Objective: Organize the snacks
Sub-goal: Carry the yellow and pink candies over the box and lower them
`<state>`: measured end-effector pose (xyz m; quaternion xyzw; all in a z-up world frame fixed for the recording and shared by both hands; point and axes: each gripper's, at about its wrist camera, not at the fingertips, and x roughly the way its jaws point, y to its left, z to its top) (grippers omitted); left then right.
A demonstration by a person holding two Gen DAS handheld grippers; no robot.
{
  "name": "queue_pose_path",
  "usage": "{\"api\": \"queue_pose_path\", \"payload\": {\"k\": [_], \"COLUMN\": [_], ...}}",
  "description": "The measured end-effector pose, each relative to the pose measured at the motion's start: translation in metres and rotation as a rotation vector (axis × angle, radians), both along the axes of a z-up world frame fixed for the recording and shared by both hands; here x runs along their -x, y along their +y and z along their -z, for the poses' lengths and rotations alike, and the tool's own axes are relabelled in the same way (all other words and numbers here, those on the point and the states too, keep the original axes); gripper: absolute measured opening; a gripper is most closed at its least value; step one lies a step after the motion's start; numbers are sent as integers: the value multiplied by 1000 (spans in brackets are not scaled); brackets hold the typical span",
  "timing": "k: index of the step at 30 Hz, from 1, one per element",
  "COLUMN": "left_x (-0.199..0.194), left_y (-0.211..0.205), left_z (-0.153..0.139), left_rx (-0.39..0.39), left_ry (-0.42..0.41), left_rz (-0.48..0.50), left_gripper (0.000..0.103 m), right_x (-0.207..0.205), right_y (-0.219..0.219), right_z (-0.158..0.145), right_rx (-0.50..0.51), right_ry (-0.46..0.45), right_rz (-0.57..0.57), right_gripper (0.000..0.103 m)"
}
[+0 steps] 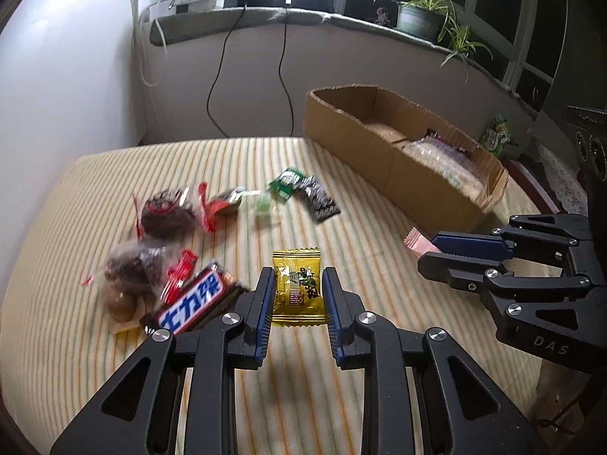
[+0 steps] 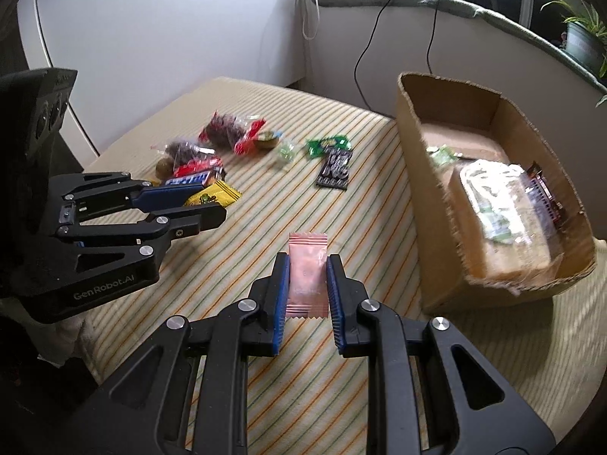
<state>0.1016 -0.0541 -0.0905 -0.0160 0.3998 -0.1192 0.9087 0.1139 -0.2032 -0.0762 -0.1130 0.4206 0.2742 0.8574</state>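
Striped cloth covers the worktop (image 1: pixel 265 379), which stands against a pale wall below a window ledge with potted plants (image 1: pixel 421 11) and trailing cables.

Largest on it is the cardboard box (image 2: pixel 428 204), cut low and open-topped, set at the far right side so that snacks can be dropped in from above; it already holds a few clear-wrapped packs, so it is probably the collection point.

Next in size is the loose heap of snacks at the left: bags of dark dried fruit (image 1: pixel 167 214), a Snickers bar (image 1: pixel 193 305), a black sachet (image 1: pixel 320 201) and a green sachet (image 1: pixel 286 182), all lying flat and well apart from the box, apparently still to be sorted.

Each tool has taken one small item. The left tool (image 1: pixel 299 295) pinches a yellow packet (image 1: pixel 299 288) by its two long edges between its blue pads, near the Snickers bar. The right tool (image 2: pixel 306 284) clamps a pink packet (image 2: pixel 307 276) the same way, between the heap and the box. Gripping across the narrow width keeps a thin wrapper from folding or slipping. Whether either packet rests on the cloth or is lifted clear, I cannot tell.
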Motion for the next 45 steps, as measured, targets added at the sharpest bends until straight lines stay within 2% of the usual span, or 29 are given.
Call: {"api": "queue_pose_path", "payload": {"k": [17, 33, 45], "left_x": [-63, -124, -151], "left_y": [-50, -96, -117], "left_z": [-44, -49, -42], "left_rx": [7, 5, -1], "left_ry": [-107, -116, -96], "left_rz": [75, 134, 163], "left_gripper": [23, 23, 23], "right_x": [-46, -117, -147], "right_y": [-47, -94, -111], "right_z": [-48, -55, -41], "right_rx": [-42, -15, 11], "right_ry": [-93, -108, -77], "right_rz": [100, 196, 227], "right_gripper": [20, 20, 20]}}
